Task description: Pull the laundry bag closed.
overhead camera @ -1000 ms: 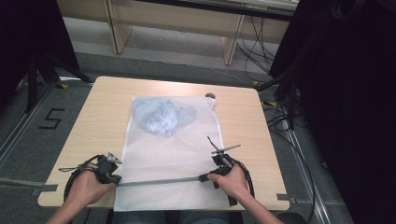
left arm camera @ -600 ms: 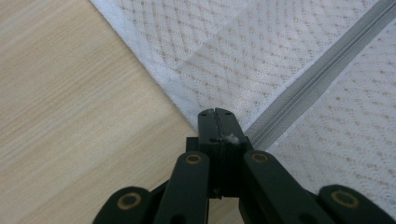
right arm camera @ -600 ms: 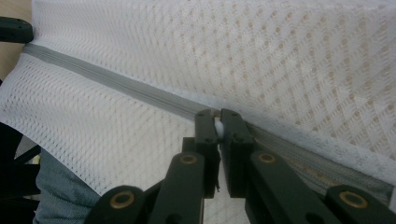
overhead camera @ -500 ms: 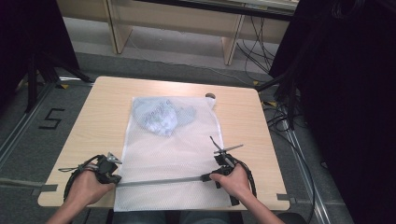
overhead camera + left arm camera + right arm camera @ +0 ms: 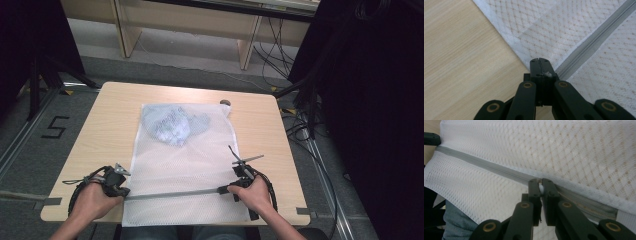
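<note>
Right at the near edge of the surface (image 5: 110, 107), my left gripper (image 5: 540, 62) is pinched fully closed on the corner of the mesh laundry bag (image 5: 187, 165), just where the grey zipper (image 5: 172, 193) starts, holding that end down. My right gripper (image 5: 541, 184) is clamped tight too, with a scrap of white caught between the pads; I'd guess that's the zipper pull or its tab, though it's too small to be sure. In the high view it sits at the far right end of the zipper line, so the zip-up looks about finished, the track lying flat and straight between my two hands.

Next move, as I judge it: let go with the right without tugging the slider back, then free the left corner.

The bag itself is soft, white, honeycomb-patterned netting, thin enough that the pale wood grain shows through it. The zipper tape is a smooth grey band with a stitched hem beside it. Farther up, inside the bag, there's a crumpled bluish garment (image 5: 172, 125), bunched near the top. Beyond it a small dark round thing (image 5: 225, 103) rests by the far edge.
</note>
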Available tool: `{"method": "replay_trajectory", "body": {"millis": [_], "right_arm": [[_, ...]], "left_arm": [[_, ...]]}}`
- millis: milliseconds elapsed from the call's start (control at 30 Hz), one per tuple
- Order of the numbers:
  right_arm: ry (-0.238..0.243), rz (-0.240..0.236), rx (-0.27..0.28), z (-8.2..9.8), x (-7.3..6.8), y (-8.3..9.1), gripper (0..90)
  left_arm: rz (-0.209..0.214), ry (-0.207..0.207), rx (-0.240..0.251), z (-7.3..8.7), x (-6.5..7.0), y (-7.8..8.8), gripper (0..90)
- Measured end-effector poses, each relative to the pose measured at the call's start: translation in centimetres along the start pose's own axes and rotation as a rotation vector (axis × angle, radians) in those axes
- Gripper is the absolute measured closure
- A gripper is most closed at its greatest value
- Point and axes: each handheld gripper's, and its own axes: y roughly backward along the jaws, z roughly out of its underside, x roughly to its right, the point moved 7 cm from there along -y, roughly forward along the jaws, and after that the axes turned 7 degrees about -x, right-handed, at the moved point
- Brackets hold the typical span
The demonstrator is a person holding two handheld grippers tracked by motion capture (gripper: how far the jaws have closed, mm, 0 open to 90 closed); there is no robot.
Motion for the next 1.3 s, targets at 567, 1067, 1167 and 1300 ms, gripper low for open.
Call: {"method": "replay_trajectory", "body": {"millis": [567, 1067, 1167, 1300], "right_arm": [[-0.079, -0.003, -0.029, 0.5, 0.2, 0.7, 87.0], [-0.019, 0.016, 0.028, 0.3, 1.4, 0.9, 86.9], [-0.023, 0.012, 0.025, 0.3, 1.4, 0.9, 87.0], [-0.069, 0.007, -0.016, 0.7, 1.3, 1.2, 87.0]], "left_arm": [[0.001, -0.003, -0.005, 0.0, 0.0, 0.0, 90.0], [0.001, -0.001, -0.003, 0.0, 0.0, 0.0, 90.0], [0.0, -0.001, -0.003, 0.0, 0.0, 0.0, 90.0], [-0.004, 0.0, 0.001, 0.0, 0.0, 0.0, 90.0]]}}
